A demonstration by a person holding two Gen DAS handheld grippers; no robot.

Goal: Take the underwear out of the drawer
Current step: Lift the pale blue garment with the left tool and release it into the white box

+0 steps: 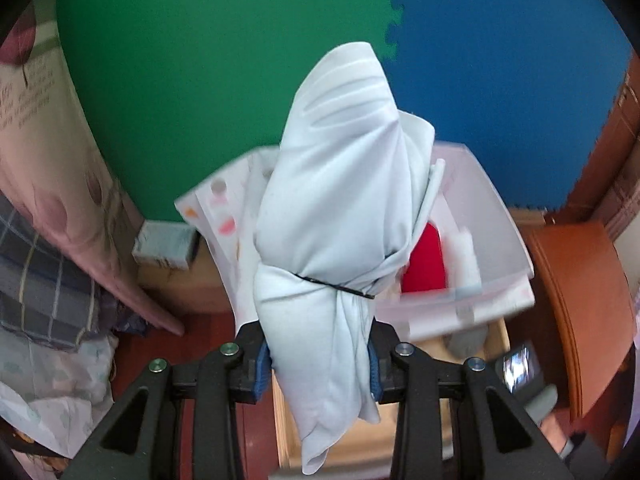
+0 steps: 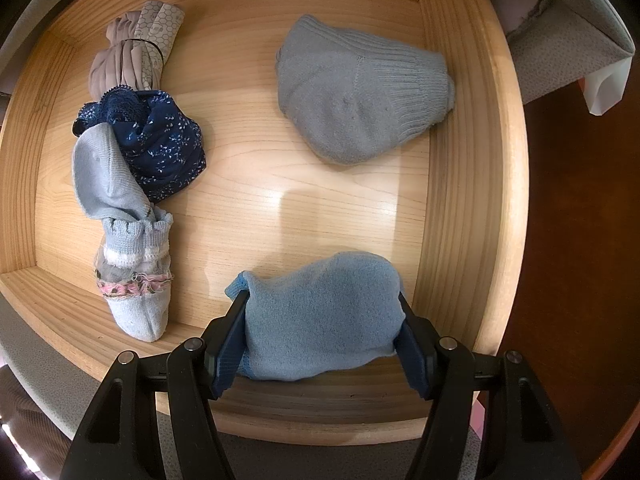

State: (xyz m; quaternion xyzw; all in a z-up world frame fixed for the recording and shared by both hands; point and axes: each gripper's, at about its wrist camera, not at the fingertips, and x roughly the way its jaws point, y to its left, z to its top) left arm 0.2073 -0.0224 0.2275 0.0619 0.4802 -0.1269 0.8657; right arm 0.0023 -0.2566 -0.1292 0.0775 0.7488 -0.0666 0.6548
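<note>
Underwear, rolled into a pale bundle (image 1: 336, 216) and cinched with a thin dark band, fills the centre of the left wrist view, clamped low down between the blue pads of the left gripper (image 1: 318, 368). It hangs in the air, clear of any drawer, so this piece looks already taken out. Behind it, at centre right of that frame, sits a translucent plastic bin (image 1: 492, 216) with something red inside; whether the bundle is meant to go there is only a guess. Farther back is a green and blue foam mat.

At the bottom centre of the right wrist view, the right gripper (image 2: 322, 340) is clenched on a light blue sock ball (image 2: 320, 312), which sits at the near edge of the wooden drawer (image 2: 460, 160). The ball looks barely lifted, if at all; contact with the drawer floor cannot be told.

Left of it, at lower left, lies a pale blue sock with pink trim (image 2: 132, 264). Above that, touching it, is a navy patterned lacy piece (image 2: 160, 148), which looks like underwear. At upper left, against the navy piece, lies a beige roll (image 2: 132, 48) tied with a dark band, likely underwear too. A grey knitted sock bundle (image 2: 360, 92) rests apart at upper right.

By my reckoning the task is partly done: one roll is out, and the navy and beige pieces remain in the drawer.
</note>
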